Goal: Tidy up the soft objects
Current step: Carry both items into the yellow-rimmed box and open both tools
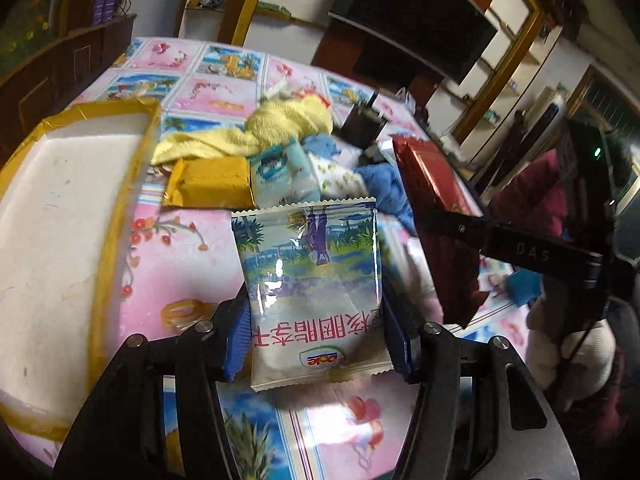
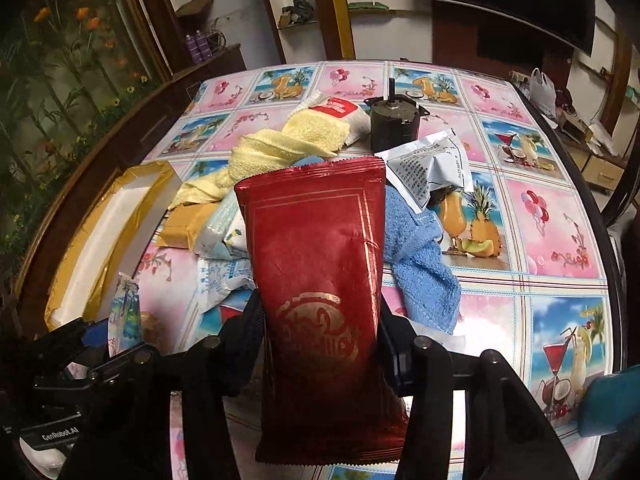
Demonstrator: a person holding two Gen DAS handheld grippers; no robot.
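My left gripper point(image 1: 318, 336) is shut on a white Dole snack packet point(image 1: 312, 272), its blue pads point(image 1: 236, 336) pressing on both side edges; the packet is held above the patterned tablecloth point(image 1: 192, 256). My right gripper point(image 2: 320, 332) is shut on a long red foil packet point(image 2: 316, 264), also held clear of the table. In the left wrist view that red packet point(image 1: 440, 200) hangs at the right. A pile behind holds a yellow towel point(image 2: 272, 148), a blue towel point(image 2: 420, 256), a gold packet point(image 1: 208, 184) and pale tissue packs point(image 1: 280, 176).
A white foam box edged with gold tape point(image 1: 60, 200) lies open at the table's left edge. A dark metal cylinder point(image 2: 394, 120), a printed white pouch point(image 2: 428, 168) and a red-and-white packet point(image 2: 340, 110) sit behind the pile. A dark wooden cabinet point(image 1: 52, 76) stands beyond the table's left side.
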